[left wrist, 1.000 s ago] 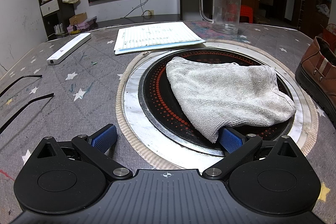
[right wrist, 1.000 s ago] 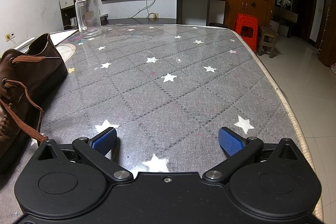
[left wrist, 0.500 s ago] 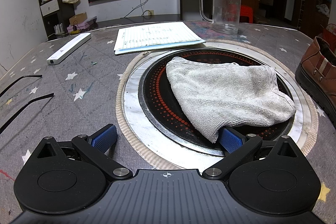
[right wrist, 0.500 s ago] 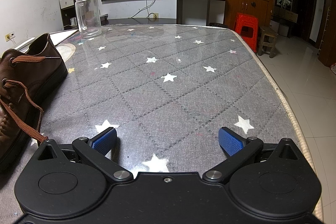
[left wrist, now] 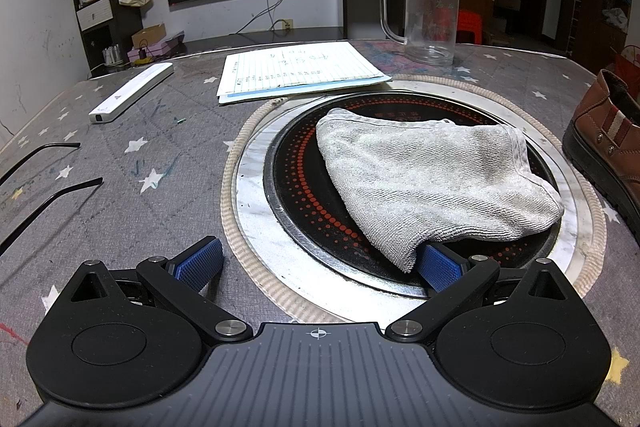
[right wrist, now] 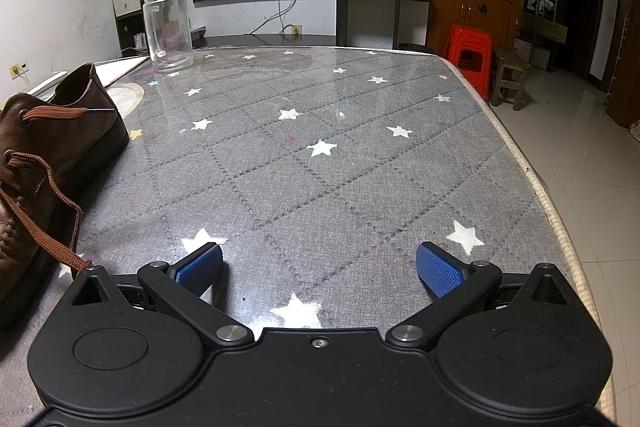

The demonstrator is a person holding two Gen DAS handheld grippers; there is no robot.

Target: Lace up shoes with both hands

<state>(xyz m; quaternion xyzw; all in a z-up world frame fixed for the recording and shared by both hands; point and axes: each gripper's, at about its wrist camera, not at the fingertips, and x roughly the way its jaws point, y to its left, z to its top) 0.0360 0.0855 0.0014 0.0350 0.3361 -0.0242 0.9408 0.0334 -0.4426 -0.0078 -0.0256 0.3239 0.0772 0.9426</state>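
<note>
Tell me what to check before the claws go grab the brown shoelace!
1. Left claw open and holding nothing: ok.
2. Right claw open and holding nothing: ok.
3. Loose lace reachable beside the right claw: ok.
4. Brown shoe standing on the table: ok.
5. Grey cloth clear of the left claw: not ok, its edge lies on one finger.
6. Which eyelets are already laced: cannot tell, the shoe is cut off at the picture's edge.
</note>
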